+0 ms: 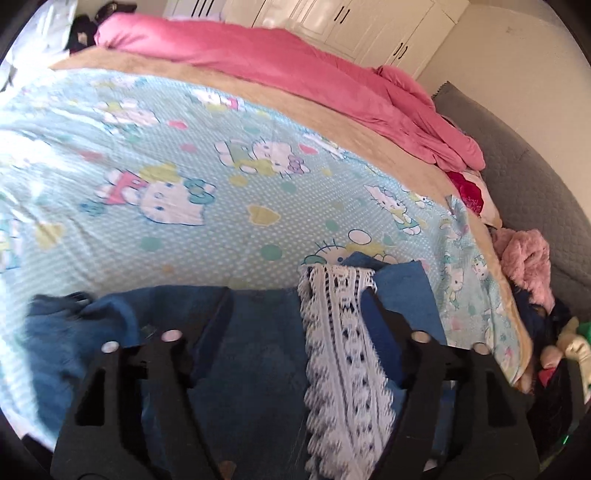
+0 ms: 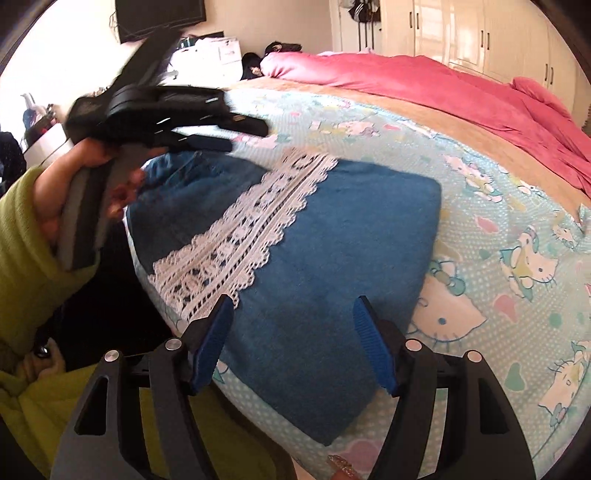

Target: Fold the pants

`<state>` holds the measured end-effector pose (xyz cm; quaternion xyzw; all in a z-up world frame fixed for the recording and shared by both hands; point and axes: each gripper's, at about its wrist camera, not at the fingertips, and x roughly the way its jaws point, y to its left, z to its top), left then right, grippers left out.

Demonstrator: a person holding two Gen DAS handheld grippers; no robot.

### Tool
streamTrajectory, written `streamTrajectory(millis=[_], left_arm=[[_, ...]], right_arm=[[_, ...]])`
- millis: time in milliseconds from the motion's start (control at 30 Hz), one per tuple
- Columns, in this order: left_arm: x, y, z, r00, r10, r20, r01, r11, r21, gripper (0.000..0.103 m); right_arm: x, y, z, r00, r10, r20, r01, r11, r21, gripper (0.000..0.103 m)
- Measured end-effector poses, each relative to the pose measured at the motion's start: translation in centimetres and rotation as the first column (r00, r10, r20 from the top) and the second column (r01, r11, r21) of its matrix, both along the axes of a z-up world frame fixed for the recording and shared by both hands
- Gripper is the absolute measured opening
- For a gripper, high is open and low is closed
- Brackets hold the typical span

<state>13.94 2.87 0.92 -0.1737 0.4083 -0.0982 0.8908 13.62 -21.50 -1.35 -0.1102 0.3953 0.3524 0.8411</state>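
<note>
Blue denim pants (image 2: 325, 266) with a white lace band (image 2: 243, 236) lie folded into a thick rectangle on the light blue cartoon-print sheet (image 2: 498, 221), near the bed's front edge. My right gripper (image 2: 293, 325) is open and empty, its blue pads (image 2: 364, 332) just above the fold's near edge. My left gripper (image 2: 243, 136) shows at the upper left of the right wrist view, over the pants' far left end. In its own view (image 1: 301, 295) the jaws stand wide apart with the pants (image 1: 255, 354) and lace (image 1: 343, 350) between and beneath them.
A pink duvet (image 1: 295, 66) and a tan blanket (image 1: 258, 88) lie along the bed's far side. White wardrobes (image 2: 480, 33) stand behind. A grey headboard (image 1: 535, 192) and a pile of clothes (image 1: 528, 258) are at the right. My yellow-green sleeve (image 2: 33, 229) is at the left.
</note>
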Motion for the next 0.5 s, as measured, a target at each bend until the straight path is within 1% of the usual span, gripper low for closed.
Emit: streamTrajectory(millis=[100,133,167,200,333,433,500], left_arm=[[-2.2,0.4,0.8,0.999,0.028,0.024,-0.030,0.998,0.052,0.086],[-2.8,0.4,0.9,0.999,0.033,0.025,-0.034,0.998,0.057,0.087],[-3.5,0.5,0.9,0.999,0.037,0.022,-0.039,0.998,0.059,0.087],[-4.1,0.6,0.8,0.999,0.040,0.018,-0.041,0.997,0.058,0.089],[-6.7,0.4,0.4,0.999,0.029,-0.017,-0.028,0.999,0.047,0.090],[-8.5,-0.7,0.0,1.000,-0.003,-0.030,0.005,0.999,0.048,0.090],[-9.5,-1.6,-0.6,0.999,-0.027,-0.040,0.028,0.999,0.033,0.090]], right_arm=[[0.1,-0.4,0.6,1.000,-0.013,0.017,0.013,1.000,0.007,0.066],[0.0,-0.6,0.6,1.000,-0.018,0.020,0.018,1.000,0.009,0.069],[-0.1,-0.7,0.8,0.999,-0.029,0.026,0.029,1.000,0.011,0.086],[-0.4,-1.0,1.0,0.998,-0.045,0.039,0.044,0.999,0.021,0.088],[-0.4,-2.2,1.9,0.995,-0.077,0.059,0.074,0.996,0.059,0.088],[-0.1,-2.9,2.1,0.993,-0.100,0.061,0.096,0.993,0.065,0.088],[0.2,-3.5,2.4,0.991,-0.117,0.067,0.112,0.991,0.075,0.088]])
